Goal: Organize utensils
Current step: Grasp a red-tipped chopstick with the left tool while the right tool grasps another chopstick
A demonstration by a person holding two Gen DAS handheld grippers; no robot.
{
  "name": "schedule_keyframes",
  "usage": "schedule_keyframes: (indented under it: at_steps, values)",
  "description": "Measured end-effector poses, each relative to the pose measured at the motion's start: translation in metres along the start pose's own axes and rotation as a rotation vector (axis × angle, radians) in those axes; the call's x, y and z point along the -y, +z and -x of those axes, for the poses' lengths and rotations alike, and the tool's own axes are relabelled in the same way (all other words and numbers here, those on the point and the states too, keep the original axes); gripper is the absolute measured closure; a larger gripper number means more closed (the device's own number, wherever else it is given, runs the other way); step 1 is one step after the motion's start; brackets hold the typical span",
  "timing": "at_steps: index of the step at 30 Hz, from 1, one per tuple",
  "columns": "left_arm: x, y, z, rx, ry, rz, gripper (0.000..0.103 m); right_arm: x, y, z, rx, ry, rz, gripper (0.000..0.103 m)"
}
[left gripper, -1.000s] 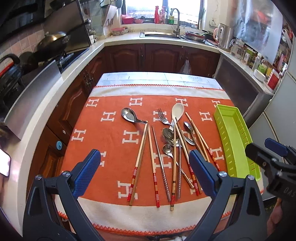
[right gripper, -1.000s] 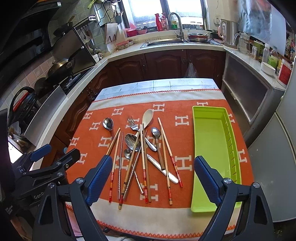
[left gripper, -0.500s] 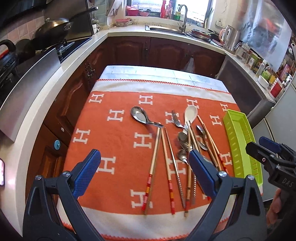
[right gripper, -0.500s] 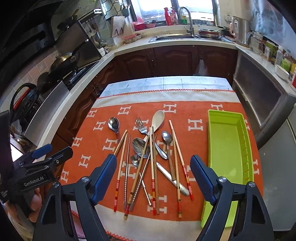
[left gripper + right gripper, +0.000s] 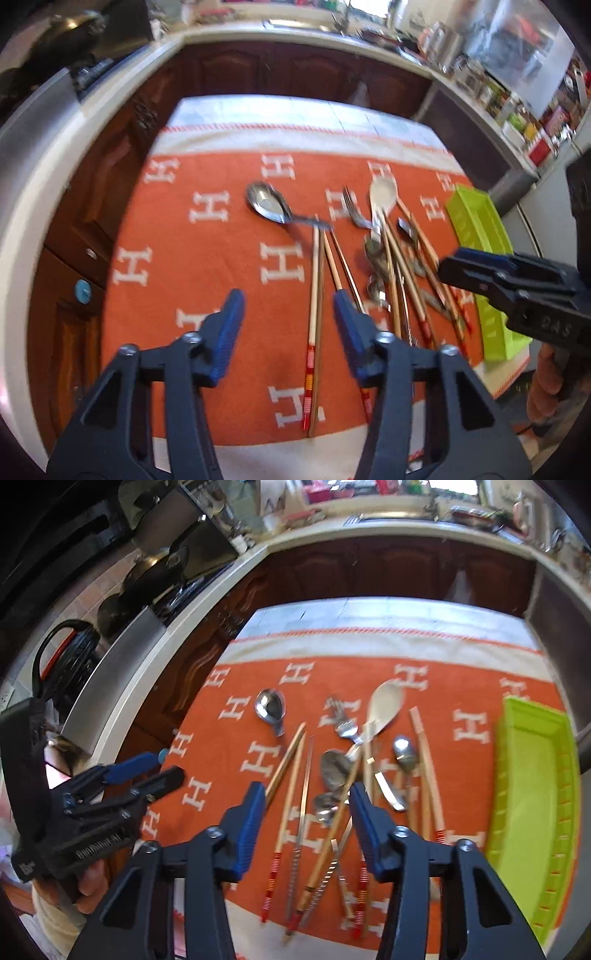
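A pile of utensils lies on an orange cloth (image 5: 207, 258): several chopsticks (image 5: 314, 302) (image 5: 288, 812), metal spoons (image 5: 267, 205) (image 5: 271, 709), a fork (image 5: 352, 210) (image 5: 341, 720) and a pale wooden spoon (image 5: 384, 194) (image 5: 384, 705). A lime green tray (image 5: 476, 236) (image 5: 532, 797) sits at the right, empty. My left gripper (image 5: 288, 317) is open, above the cloth just left of the chopsticks. My right gripper (image 5: 306, 812) is open, above the chopstick handles. Each gripper also shows in the other's view, the right one (image 5: 506, 284) and the left one (image 5: 122, 782).
The cloth covers a small table (image 5: 369, 609) with white borders. Dark wood cabinets (image 5: 295, 70) and a white counter ring it. A stove with pans (image 5: 159, 565) is on the left, jars (image 5: 517, 110) on the right counter.
Both grippers have moved down and forward toward the utensils. Both sets of jaws have narrowed but stay open. The utensils have not moved.
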State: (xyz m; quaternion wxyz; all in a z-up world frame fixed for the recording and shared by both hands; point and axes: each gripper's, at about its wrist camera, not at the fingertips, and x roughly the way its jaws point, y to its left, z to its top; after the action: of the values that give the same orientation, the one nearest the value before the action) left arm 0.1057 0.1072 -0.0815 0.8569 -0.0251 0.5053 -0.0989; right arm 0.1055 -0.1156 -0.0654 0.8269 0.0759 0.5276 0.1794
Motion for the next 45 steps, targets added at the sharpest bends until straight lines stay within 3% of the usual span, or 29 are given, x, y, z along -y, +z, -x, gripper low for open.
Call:
schedule_keyframes:
  at_steps: [5, 8, 19, 34, 35, 45]
  values:
    - [0.003, -0.031, -0.042, -0.094, -0.067, -0.019, 0.085, -0.011, -0.018, -0.045, -0.079, 0.030, 0.017, 0.074]
    - [0.004, -0.042, -0.062, -0.127, -0.070, -0.032, 0.090, -0.015, -0.030, -0.063, -0.116, 0.047, 0.018, 0.076]
    - [0.014, -0.053, -0.087, -0.174, -0.100, -0.058, 0.091, -0.018, -0.055, -0.091, -0.172, 0.071, -0.011, 0.076]
    - [0.031, -0.043, -0.098, -0.141, -0.007, -0.122, 0.094, -0.019, -0.056, -0.088, -0.183, 0.064, -0.030, 0.076]
    - [0.030, -0.044, -0.098, -0.134, 0.002, -0.118, 0.100, -0.020, -0.055, -0.088, -0.181, 0.066, -0.031, 0.076]
    - [-0.007, -0.059, -0.065, -0.088, -0.029, 0.007, 0.100, -0.039, -0.045, -0.100, -0.165, 0.093, -0.064, 0.076]
